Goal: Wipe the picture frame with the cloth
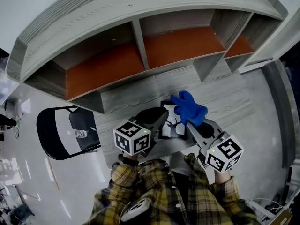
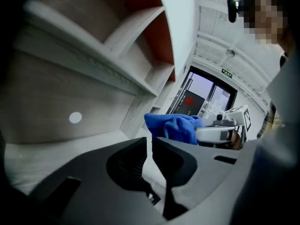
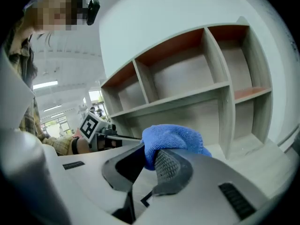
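Note:
The picture frame (image 1: 171, 125), black-edged with a white cartoon print, lies flat on the grey desk (image 1: 225, 97) between my two grippers, partly covered by them. My right gripper (image 1: 190, 123) (image 3: 150, 156) is shut on a bunched blue cloth (image 1: 190, 107) (image 3: 171, 135), held just right of the frame. The left gripper view also catches the cloth (image 2: 173, 127), beyond my left gripper's tips. My left gripper (image 1: 161, 116) (image 2: 151, 142) is over the frame's left edge. Its jaws stand a thin slit apart with nothing between them. Whether it touches the frame is hidden.
A grey shelf unit (image 1: 154, 50) with orange-backed open compartments stands at the desk's far side. A black chair (image 1: 65, 130) is on the floor to the left. The person's plaid sleeves (image 1: 154, 182) fill the bottom of the head view.

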`<state>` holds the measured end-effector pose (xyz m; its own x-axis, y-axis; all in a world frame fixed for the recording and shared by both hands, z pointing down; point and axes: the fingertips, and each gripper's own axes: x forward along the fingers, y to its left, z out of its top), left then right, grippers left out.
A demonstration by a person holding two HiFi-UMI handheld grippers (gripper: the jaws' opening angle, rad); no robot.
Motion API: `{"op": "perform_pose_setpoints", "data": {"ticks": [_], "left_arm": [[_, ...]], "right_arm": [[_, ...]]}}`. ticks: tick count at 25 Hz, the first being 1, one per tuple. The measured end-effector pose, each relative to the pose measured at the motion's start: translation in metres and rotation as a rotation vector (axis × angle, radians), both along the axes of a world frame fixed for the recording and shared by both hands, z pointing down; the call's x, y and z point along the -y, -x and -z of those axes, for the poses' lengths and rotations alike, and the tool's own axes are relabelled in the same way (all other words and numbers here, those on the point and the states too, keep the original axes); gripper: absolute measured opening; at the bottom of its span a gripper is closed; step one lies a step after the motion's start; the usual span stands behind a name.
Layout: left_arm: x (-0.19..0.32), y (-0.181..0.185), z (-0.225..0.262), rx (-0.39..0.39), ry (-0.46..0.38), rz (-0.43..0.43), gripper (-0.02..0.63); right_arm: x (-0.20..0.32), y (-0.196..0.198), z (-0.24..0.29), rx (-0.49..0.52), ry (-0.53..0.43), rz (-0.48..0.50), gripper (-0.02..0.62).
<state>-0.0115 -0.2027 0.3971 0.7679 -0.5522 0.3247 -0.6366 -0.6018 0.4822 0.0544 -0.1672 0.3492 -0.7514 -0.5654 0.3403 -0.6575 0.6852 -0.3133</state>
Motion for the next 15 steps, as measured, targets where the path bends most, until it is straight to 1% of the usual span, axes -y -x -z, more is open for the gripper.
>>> {"op": "perform_pose_setpoints", "data": {"ticks": [4, 7, 11, 15], "left_arm": [[-0.01, -0.009, 0.052, -0.009, -0.123, -0.011, 0.006], [-0.019, -0.016, 0.075, -0.001, -0.179, -0.023, 0.005], [-0.031, -0.025, 0.082, 0.038, -0.199, -0.072, 0.005], [-0.036, -0.027, 0.082, 0.03, -0.197, -0.079, 0.005]], "right_arm": [[0.0, -0.009, 0.036, 0.037, -0.081, -0.021, 0.051], [0.0, -0.016, 0.051, 0.051, -0.118, -0.031, 0.051], [0.0, -0.021, 0.06, 0.056, -0.144, -0.038, 0.051], [-0.001, -0.023, 0.06, 0.048, -0.146, -0.029, 0.051]]}}
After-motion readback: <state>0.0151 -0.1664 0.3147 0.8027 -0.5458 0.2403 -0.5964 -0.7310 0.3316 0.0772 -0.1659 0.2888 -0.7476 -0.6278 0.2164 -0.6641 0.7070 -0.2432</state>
